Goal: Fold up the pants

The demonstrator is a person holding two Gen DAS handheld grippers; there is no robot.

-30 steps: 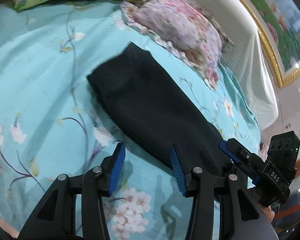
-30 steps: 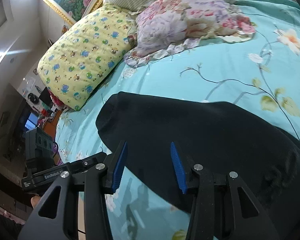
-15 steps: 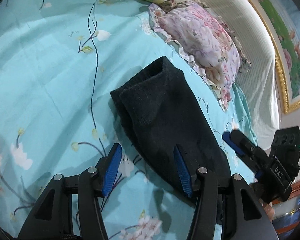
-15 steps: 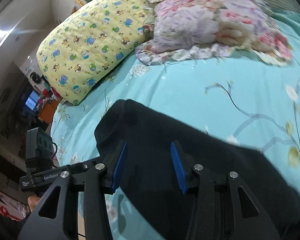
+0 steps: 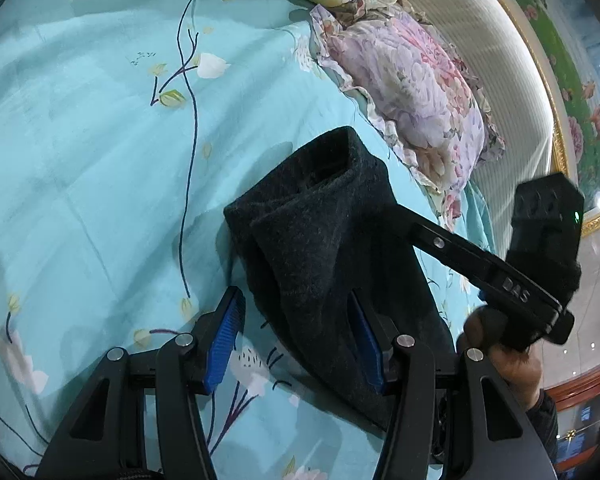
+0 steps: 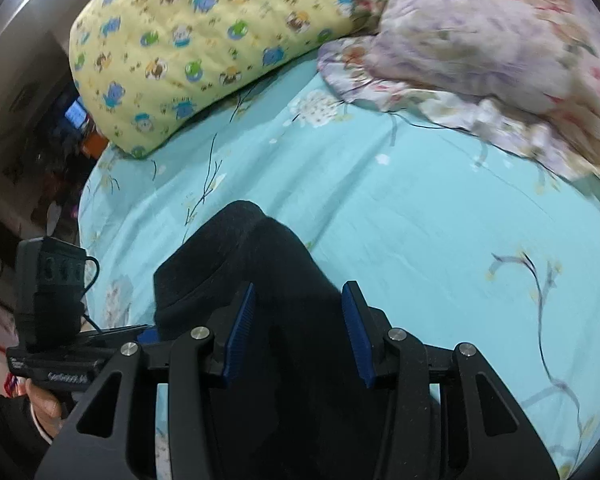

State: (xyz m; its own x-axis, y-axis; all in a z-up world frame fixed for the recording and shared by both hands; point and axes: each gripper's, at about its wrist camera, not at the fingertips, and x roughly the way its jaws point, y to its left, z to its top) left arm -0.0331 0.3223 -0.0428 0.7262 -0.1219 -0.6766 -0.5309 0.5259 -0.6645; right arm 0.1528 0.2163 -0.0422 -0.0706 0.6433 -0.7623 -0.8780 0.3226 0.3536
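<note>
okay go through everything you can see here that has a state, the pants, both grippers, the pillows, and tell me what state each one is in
Black pants: folded into a narrow bundle, lying on the teal bedsheet, far end raised.
Left gripper: open, straddling the pants' near edge.
Right gripper: open, over the pants.
Yellow pillow: lying at the head of the bed.
Floral pillow: lying beside the yellow one, ruffled edge on the sheet.
</note>
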